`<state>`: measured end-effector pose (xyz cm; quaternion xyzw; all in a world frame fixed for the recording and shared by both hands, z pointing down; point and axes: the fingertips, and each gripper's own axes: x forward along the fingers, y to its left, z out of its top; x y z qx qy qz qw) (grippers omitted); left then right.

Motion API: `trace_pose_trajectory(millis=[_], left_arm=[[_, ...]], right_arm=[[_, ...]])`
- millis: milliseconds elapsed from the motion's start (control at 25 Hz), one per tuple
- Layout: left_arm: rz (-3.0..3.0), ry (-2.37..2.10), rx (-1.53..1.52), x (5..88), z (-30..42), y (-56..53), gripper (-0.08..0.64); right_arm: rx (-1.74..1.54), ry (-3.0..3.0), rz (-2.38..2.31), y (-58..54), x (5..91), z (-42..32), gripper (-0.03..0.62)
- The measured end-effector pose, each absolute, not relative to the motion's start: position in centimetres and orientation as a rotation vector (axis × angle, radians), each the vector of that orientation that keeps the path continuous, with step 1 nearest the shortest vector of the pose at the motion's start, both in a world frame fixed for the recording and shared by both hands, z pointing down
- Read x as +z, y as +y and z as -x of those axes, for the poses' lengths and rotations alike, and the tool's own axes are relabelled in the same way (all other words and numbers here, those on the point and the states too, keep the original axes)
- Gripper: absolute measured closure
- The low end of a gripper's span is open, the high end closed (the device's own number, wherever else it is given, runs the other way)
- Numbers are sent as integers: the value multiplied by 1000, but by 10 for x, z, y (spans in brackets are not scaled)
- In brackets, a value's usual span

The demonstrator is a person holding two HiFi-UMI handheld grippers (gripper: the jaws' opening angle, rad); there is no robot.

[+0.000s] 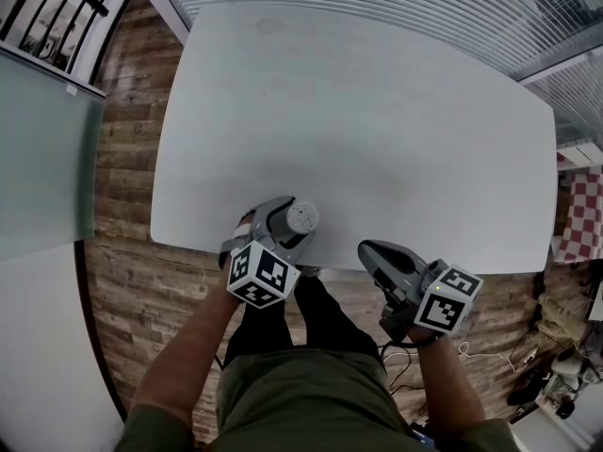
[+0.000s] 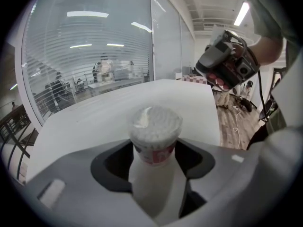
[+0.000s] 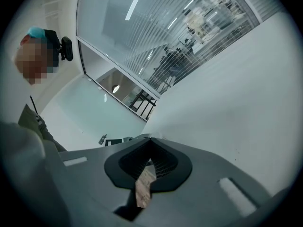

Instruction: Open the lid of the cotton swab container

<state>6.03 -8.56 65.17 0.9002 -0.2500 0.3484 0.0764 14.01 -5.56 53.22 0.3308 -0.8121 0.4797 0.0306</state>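
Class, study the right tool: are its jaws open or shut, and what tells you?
Shut. The right tool has jaws meeting at the tips, nothing gripped between them.

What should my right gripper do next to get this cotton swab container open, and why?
Probably open the right gripper so that it can take the lid. The left gripper is clamped on the container at the near edge of the table, and the lid seems to be still on. The right gripper is off to the side, shut and empty.
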Motion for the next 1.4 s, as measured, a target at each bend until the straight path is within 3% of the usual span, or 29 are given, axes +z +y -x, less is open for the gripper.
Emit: trace_pose_trajectory(millis=[840,1400], left_arm=[[-2688,-742,990,650,-62,-91,293],[-2732,-731,981,566,-43,-113,295]], right_arm=[[1460,-2507,-1038,-57,524,-139,583],[1309,-2634,-1054,-91,469,-113,583]])
